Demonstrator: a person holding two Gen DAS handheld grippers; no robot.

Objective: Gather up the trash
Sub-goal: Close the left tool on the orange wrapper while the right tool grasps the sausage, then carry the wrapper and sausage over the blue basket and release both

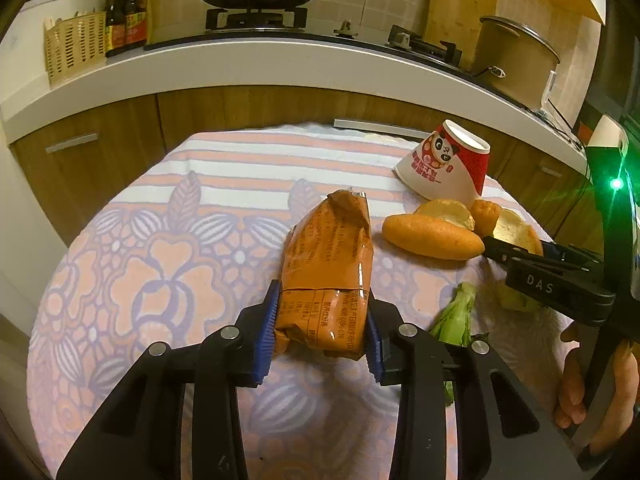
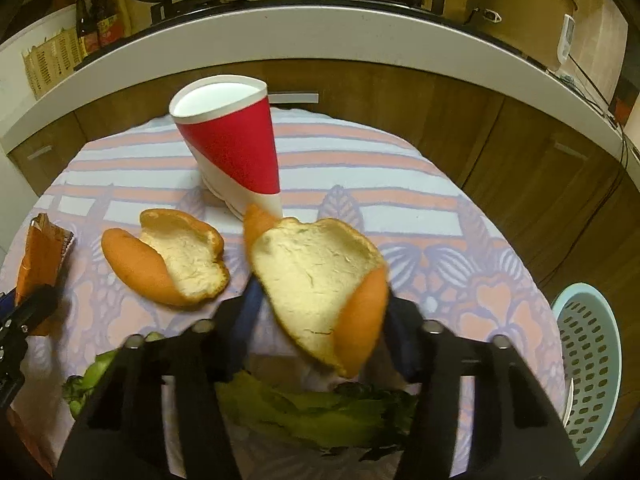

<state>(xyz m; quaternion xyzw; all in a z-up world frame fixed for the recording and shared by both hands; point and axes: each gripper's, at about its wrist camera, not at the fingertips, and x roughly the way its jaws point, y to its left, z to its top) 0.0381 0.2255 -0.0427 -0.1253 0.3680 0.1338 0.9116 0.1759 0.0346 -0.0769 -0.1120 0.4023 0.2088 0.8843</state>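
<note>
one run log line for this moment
left gripper: shut on orange packet | right gripper: shut on peel | cup: on table

The left gripper (image 1: 322,330) pointed steeply downward, its blue pads (image 1: 267,334) pressed against a packet's sides. The right gripper (image 2: 320,328), angled likewise, was clamped on a peel. A hand (image 1: 596,392) gripped the right gripper's handle.

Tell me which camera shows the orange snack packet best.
The left wrist view: the orange snack packet lies whole at centre frame, its near end between the left gripper's blue fingers. The right wrist view catches only its torn end at the left edge.
</note>
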